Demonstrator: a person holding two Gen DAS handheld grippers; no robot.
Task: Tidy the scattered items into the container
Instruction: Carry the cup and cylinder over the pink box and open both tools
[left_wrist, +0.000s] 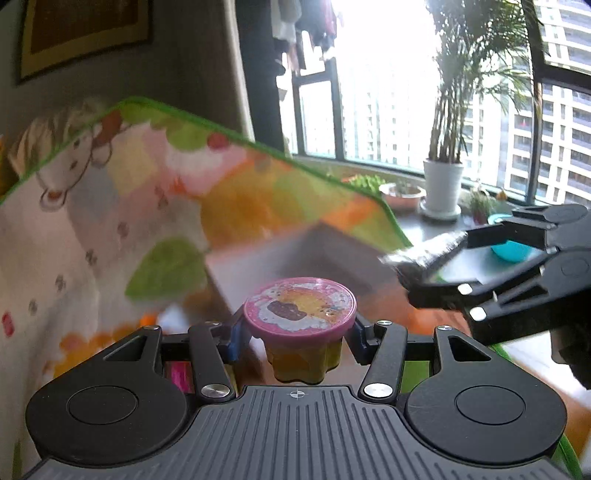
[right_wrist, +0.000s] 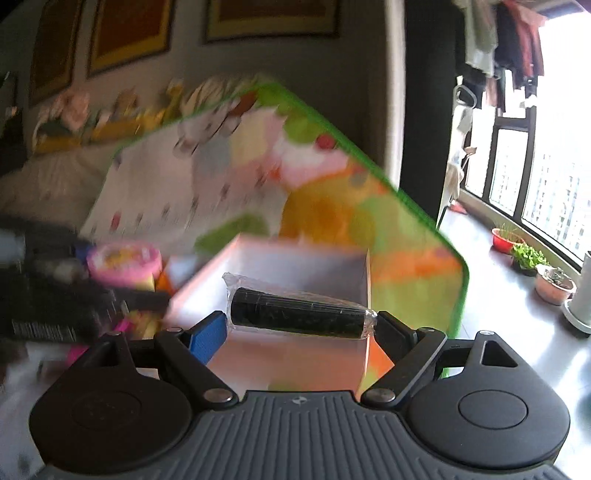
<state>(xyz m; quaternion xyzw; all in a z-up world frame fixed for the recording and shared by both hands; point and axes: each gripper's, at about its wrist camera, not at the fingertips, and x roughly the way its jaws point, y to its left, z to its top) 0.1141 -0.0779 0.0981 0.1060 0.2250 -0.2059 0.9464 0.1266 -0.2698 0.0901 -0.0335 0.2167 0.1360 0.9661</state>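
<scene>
Your left gripper pinched a small tub of modelling dough between its jaws; the tub had a pink lid and a yellow fluted body, and it was held upright, lifted above a colourful play mat edged in green. Your right gripper clamped a black cylinder wrapped in clear film end to end, lying crosswise between the jaws. In the right wrist view, that cylinder hung above the open cardboard box, which sat on the mat. The same view showed the left gripper with its tub, blurred, just left of the box's near corner. In the left wrist view, the box appeared blurred beyond the tub, and the right gripper reached in from the right edge. Potted plants stood along the window ledge behind.
</scene>
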